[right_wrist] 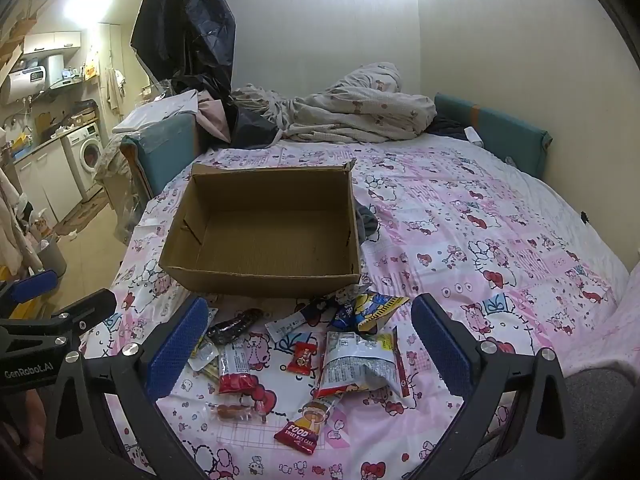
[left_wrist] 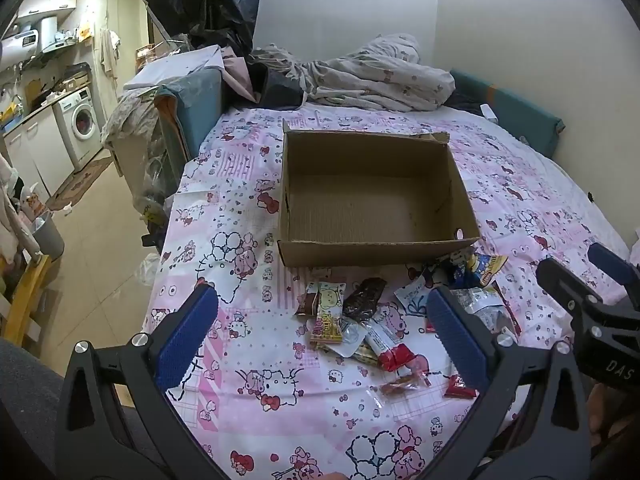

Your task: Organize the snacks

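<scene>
An open, empty cardboard box [left_wrist: 372, 196] [right_wrist: 268, 232] sits on the pink cartoon-print bed sheet. Several snack packets lie scattered in front of it: a yellow packet [left_wrist: 329, 314], a dark brown packet [left_wrist: 364, 294], a red-and-white packet [left_wrist: 390, 350] [right_wrist: 234, 368], a silver bag [right_wrist: 356, 364], a small red candy [right_wrist: 302, 358], a blue-and-yellow bag [right_wrist: 370, 308] and a red "Food" rice cake packet [right_wrist: 304, 428]. My left gripper [left_wrist: 322, 328] is open above the left snacks. My right gripper [right_wrist: 310, 338] is open above the right snacks and shows at the right of the left wrist view [left_wrist: 592, 280]. Both are empty.
A rumpled blanket [left_wrist: 372, 76] and dark clothes lie at the bed's far end by a teal headboard [left_wrist: 516, 114]. The bed's left edge drops to the floor, with a teal chair [left_wrist: 188, 112], a bin [left_wrist: 48, 236] and a washing machine [left_wrist: 80, 120] beyond. Walls stand behind and to the right.
</scene>
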`<act>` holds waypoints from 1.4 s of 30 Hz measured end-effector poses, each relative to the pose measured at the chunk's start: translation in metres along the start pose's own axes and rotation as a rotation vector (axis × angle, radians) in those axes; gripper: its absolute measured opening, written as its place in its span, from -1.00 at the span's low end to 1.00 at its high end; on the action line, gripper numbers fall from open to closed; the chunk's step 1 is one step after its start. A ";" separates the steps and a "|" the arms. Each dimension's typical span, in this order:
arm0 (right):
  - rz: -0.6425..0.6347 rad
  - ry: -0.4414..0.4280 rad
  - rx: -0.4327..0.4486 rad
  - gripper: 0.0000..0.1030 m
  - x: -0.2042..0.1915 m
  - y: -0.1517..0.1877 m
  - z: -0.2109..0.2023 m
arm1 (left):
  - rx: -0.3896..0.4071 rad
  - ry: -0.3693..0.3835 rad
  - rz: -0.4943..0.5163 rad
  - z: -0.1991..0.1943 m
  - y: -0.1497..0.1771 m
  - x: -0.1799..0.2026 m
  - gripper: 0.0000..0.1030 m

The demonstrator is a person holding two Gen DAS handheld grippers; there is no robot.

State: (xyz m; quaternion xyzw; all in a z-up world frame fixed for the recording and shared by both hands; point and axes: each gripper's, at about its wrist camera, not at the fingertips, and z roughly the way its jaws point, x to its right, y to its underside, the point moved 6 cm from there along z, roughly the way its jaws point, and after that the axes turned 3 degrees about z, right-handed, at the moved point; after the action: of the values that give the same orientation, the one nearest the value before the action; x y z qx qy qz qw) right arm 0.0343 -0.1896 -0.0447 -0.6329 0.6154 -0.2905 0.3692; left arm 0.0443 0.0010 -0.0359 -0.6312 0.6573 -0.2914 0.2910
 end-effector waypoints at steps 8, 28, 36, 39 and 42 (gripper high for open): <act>0.001 0.002 0.000 1.00 0.000 0.000 0.000 | 0.002 -0.003 -0.004 0.001 -0.001 0.002 1.00; 0.003 -0.001 -0.001 1.00 0.001 0.001 -0.001 | 0.004 -0.006 -0.010 0.001 -0.003 -0.002 1.00; -0.002 0.000 -0.001 1.00 0.001 0.001 0.000 | 0.004 -0.005 -0.007 0.001 -0.003 -0.003 1.00; 0.000 -0.001 -0.001 1.00 0.001 0.001 0.000 | 0.005 -0.006 -0.008 0.001 -0.003 -0.004 1.00; 0.000 0.000 -0.001 1.00 0.001 0.001 0.000 | 0.008 -0.007 -0.008 0.001 -0.002 -0.004 1.00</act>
State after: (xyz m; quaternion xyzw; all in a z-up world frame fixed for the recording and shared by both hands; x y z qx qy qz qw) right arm 0.0333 -0.1902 -0.0456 -0.6330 0.6156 -0.2901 0.3691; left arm 0.0465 0.0049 -0.0354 -0.6337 0.6524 -0.2930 0.2947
